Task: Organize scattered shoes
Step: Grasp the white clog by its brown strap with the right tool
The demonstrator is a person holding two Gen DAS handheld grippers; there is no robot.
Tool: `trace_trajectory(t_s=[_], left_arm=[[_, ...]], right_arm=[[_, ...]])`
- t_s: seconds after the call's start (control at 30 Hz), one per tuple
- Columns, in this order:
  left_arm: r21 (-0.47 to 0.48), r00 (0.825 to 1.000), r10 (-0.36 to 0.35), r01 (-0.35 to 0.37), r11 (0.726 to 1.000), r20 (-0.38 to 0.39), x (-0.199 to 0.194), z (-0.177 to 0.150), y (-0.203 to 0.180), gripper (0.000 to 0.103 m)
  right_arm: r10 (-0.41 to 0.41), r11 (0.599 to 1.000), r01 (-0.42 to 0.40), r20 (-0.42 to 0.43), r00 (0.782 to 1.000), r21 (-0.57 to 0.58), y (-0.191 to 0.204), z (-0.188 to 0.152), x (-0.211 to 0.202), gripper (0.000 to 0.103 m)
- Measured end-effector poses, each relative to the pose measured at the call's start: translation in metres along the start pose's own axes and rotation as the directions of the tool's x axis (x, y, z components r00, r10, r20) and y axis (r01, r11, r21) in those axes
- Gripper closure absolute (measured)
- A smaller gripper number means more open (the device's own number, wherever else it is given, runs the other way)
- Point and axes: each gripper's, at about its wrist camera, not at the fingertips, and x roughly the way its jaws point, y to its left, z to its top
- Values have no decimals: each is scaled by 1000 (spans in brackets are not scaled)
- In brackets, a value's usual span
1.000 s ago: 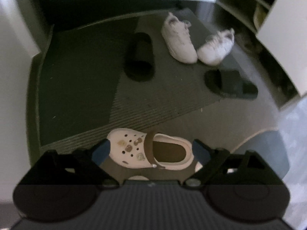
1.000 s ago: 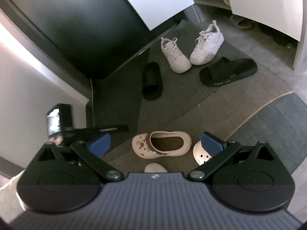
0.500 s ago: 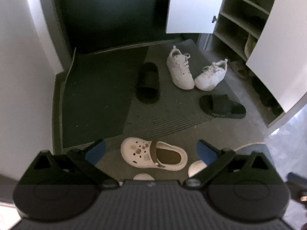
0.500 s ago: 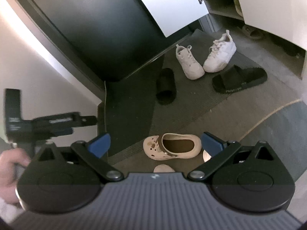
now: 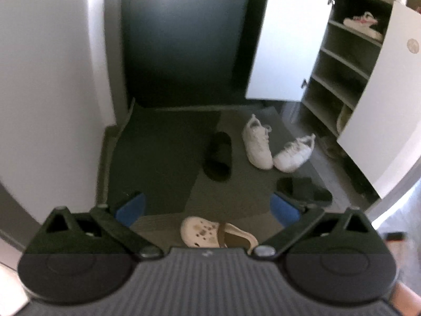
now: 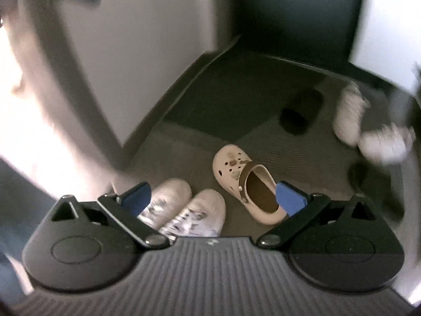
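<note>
A cream clog [image 5: 210,233] [image 6: 244,179] with charms and a brown strap lies on the floor near me. Two white sneakers [image 5: 256,142] [image 5: 294,154] sit toe to toe on the grey mat; in the blurred right wrist view they show as sneakers [image 6: 348,115]. One black slide [image 5: 219,155] [image 6: 300,110] lies left of them, another black slide [image 5: 302,188] lies nearer, to the right. My left gripper [image 5: 208,206] is open and held high above the floor. My right gripper [image 6: 213,196] is open, empty, above the clog.
An open shoe cabinet [image 5: 339,79] with white doors [image 5: 289,34] stands at the right, with shoes [image 5: 364,23] on an upper shelf. A dark entrance door [image 5: 184,34] is at the back. The person's feet in white shoes [image 6: 184,205] stand beside the clog. White wall [image 5: 52,79] on the left.
Both grippers rose and tilted up, so the shoes look smaller and farther. The right view swung left and blurred, now showing the person's feet. Neither gripper took hold of anything.
</note>
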Motion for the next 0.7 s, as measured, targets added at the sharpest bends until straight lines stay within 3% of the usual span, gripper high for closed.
trace_trajectory(t_s=[0.07, 0.13, 0.37, 0.5, 0.7], left_arm=[[-29, 1000, -10, 10, 1000, 7, -9, -9, 5, 0], [-60, 999, -37, 37, 998, 0, -16, -18, 12, 0], [-155, 999, -16, 11, 988, -32, -10, -30, 29, 0], [-145, 999, 34, -37, 989, -21, 5, -20, 27, 0], [-111, 994, 74, -83, 990, -85, 55, -4, 12, 0]], right_arm=[[27, 972, -25, 6, 1000, -232, 7, 1, 27, 0], [88, 908, -63, 41, 995, -414, 9, -6, 50, 0], [113, 923, -118, -36, 993, -366, -33, -32, 159, 0], [97, 928, -108, -47, 994, -355, -51, -48, 212, 0], [103, 915, -145, -130, 986, -376, -75, -59, 279, 0]])
